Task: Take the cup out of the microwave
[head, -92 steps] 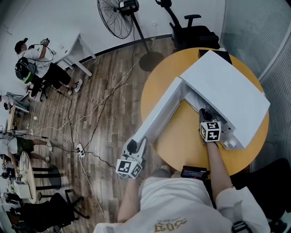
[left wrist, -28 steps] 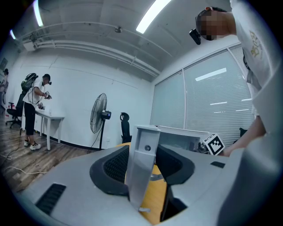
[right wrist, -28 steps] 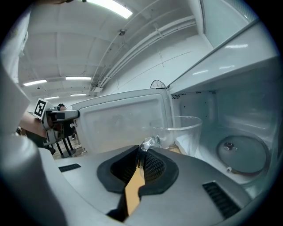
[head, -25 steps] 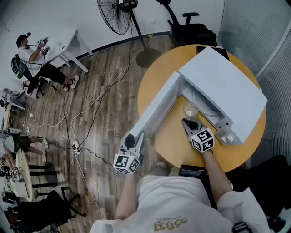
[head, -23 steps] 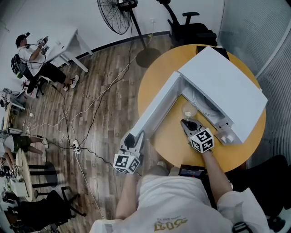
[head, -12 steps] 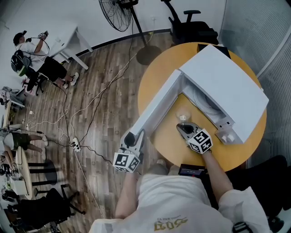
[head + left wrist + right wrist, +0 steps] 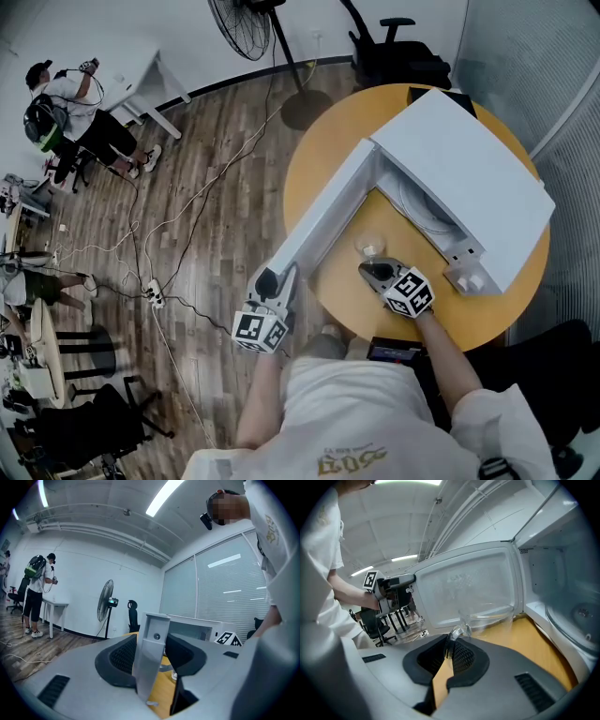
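The clear glass cup (image 7: pixel 369 247) is outside the white microwave (image 7: pixel 469 178), low over the yellow round table (image 7: pixel 342 292) in front of the open cavity. My right gripper (image 7: pixel 371 269) is shut on the cup's handle. In the right gripper view the handle (image 7: pixel 456 633) sits between the pads of that gripper (image 7: pixel 450 649), and the cup's body (image 7: pixel 494 617) stands beyond them. The microwave door (image 7: pixel 328 220) is swung wide open. My left gripper (image 7: pixel 273 282) is shut on the door's free end; the door's edge (image 7: pixel 152 639) fills the gap between its jaws.
The glass turntable (image 7: pixel 581 620) lies in the cavity at the right. A black device (image 7: pixel 403 353) sits at the table's near edge. On the wood floor to the left are cables (image 7: pixel 187 244), a standing fan (image 7: pixel 246 23) and people at desks. An office chair (image 7: pixel 398 56) stands behind the table.
My right gripper has drawn the cup out of the microwave, leftward and down toward the table. The left gripper and the door have stayed put.
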Tool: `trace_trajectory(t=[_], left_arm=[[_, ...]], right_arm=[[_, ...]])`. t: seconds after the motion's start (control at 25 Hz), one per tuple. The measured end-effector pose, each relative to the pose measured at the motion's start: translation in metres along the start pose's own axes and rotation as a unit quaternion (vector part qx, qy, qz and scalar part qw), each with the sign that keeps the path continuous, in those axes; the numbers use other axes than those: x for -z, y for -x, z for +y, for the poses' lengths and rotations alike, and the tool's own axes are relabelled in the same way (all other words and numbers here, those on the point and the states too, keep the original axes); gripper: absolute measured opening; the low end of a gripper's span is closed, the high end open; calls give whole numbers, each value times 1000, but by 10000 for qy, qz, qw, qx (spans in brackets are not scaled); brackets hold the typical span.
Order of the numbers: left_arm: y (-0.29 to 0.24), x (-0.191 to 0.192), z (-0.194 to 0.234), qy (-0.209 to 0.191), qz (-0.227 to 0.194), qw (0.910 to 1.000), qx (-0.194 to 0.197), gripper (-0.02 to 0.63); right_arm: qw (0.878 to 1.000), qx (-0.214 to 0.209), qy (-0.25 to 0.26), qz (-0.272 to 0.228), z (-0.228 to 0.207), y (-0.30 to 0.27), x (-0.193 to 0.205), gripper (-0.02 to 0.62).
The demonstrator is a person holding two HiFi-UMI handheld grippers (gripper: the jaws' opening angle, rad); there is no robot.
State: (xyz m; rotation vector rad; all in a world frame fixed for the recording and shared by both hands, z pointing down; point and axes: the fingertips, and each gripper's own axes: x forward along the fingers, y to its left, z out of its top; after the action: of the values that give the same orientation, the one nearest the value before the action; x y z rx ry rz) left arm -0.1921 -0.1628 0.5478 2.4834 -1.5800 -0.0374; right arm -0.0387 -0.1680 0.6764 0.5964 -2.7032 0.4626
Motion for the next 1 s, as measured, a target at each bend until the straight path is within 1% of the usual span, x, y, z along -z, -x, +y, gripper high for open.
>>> trace_trajectory(t=[0.32, 0.56, 0.76, 0.84, 1.0], left_arm=[[0, 0, 0, 41, -20, 10000, 10, 206], [1, 0, -3, 30, -13, 10000, 32, 204], [0, 4, -4, 55, -3, 10000, 48, 204], [0, 4, -5, 58, -1, 10000, 56, 204], [1, 5, -7, 76, 8, 10000, 62, 204]], right_arm=[[9996, -228, -48, 160, 12, -7, 13, 18], [9996, -267, -63, 119, 15, -7, 17, 18], [9992, -339, -57, 196, 15, -5, 24, 20], [9992, -326, 14, 251, 16, -5, 27, 21], [9982, -282, 346, 406, 18, -4, 35, 26]])
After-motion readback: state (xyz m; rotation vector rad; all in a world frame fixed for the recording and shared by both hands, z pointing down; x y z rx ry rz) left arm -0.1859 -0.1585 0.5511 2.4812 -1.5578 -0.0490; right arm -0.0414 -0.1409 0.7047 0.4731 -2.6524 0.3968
